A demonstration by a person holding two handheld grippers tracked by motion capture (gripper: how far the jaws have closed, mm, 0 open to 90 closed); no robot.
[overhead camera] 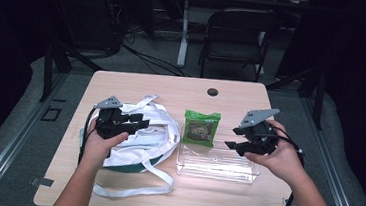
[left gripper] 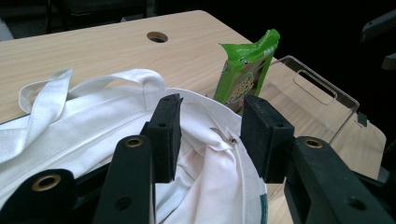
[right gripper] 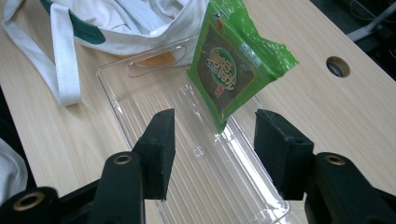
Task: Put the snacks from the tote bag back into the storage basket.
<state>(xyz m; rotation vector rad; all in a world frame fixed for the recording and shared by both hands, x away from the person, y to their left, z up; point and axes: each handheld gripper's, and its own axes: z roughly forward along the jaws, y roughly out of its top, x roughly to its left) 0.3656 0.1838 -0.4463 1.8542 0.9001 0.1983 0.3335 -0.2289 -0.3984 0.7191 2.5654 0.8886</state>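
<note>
Right gripper view, green packet [right gripper: 232, 65] beyond right claw [right gripper: 212, 140]

White tote bag [left gripper: 116, 126] between parted jaws

Green packet [overhead camera: 201, 128] leans on clear tray [overhead camera: 218, 169]; white bag [overhead camera: 137, 139] crowds its left.

Lying on one light wooden table [overhead camera: 232, 95]: one white cloth tote bag with green trim [overhead camera: 148, 135], one green foil snack packet [overhead camera: 201, 128], one clear plastic rectangular tray [overhead camera: 218, 165]. Hovering above: two black two-jaw claws, left [overhead camera: 139, 122] and right [overhead camera: 233, 137].
</note>
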